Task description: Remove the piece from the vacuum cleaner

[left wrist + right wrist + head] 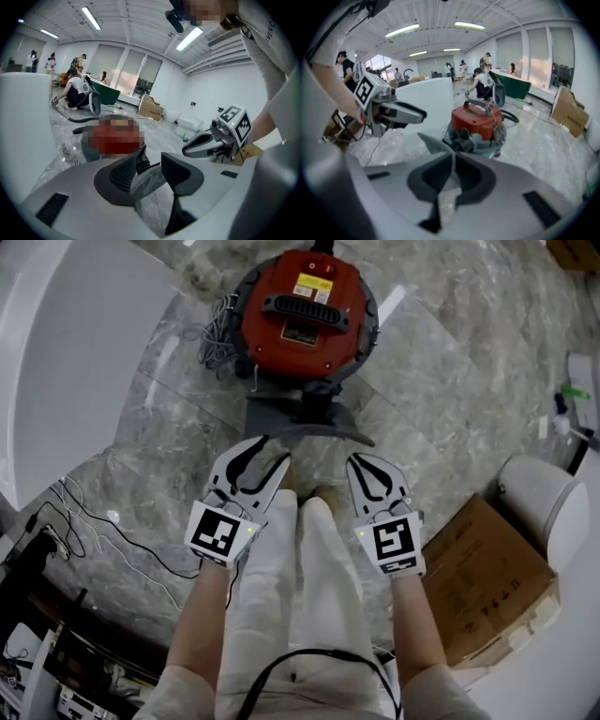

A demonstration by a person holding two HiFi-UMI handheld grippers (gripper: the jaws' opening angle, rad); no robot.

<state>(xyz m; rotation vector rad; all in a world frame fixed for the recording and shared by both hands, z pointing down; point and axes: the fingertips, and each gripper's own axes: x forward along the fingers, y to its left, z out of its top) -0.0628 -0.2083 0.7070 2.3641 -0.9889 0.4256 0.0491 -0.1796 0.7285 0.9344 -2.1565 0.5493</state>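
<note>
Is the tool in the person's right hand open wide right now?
No, the right tool has its jaws pressed together, tip to tip, with nothing between them.

Open floor [450, 362] at upper right; tub [66, 352] upper left and box [478, 587] lower right flank the vacuum [305, 310].

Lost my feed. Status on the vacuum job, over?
Left tool open, right tool shut, both empty. Grey piece on the vacuum front, untouched. Cord off to its side, nothing blocking.
</note>
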